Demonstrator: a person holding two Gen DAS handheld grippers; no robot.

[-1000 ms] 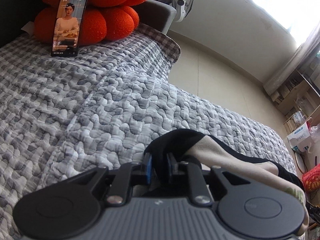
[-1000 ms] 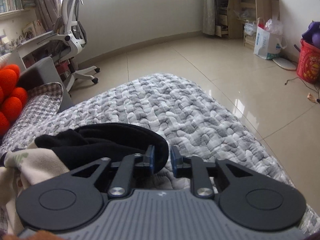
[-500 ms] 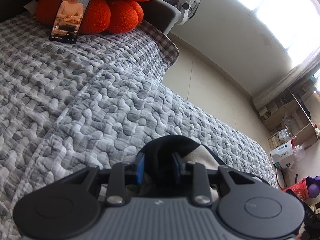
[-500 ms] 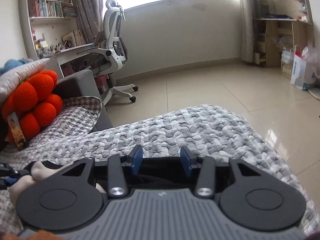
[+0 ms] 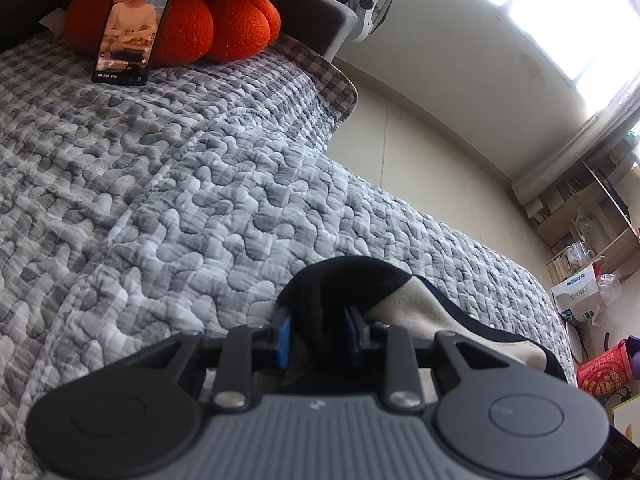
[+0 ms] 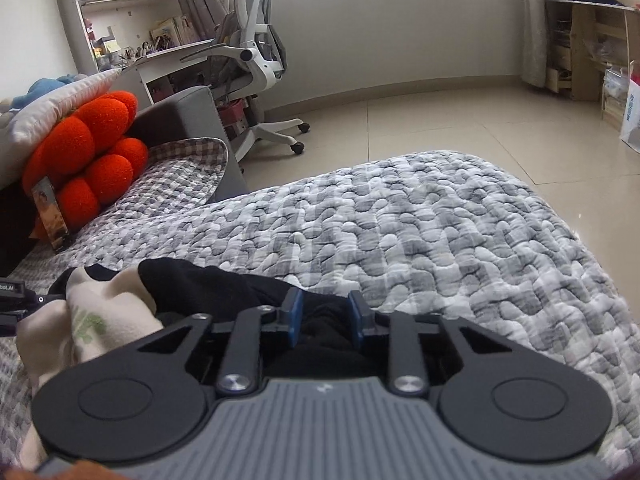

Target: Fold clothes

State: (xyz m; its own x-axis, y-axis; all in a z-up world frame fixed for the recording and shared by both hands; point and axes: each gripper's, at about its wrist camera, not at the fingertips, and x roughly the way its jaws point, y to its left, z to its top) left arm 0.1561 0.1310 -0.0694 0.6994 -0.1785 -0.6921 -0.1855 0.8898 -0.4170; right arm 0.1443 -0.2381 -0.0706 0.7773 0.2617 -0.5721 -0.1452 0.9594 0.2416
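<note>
A black and cream garment (image 5: 352,280) lies bunched on the grey quilted bed (image 5: 192,200). My left gripper (image 5: 317,336) stands open, with a black fold of the garment rising between its blue-padded fingers. In the right wrist view the same garment (image 6: 224,284) stretches left, its cream part (image 6: 116,320) showing a green print. My right gripper (image 6: 325,316) is also open, its fingers straddling black fabric. The garment's underside and lower edge are hidden behind both gripper bodies.
A phone (image 5: 136,20) leans on an orange cushion (image 5: 236,12) at the head of the bed. A white office chair (image 6: 256,60) and desk stand beyond the bed. The bed edge (image 6: 580,240) drops to tiled floor on the right, with shelves and bags farther off.
Both grippers were shut on the black fabric a second ago and have opened. The right fingers now stand somewhat closer together than half a second ago, and that gripper has tilted back down toward the bed.
</note>
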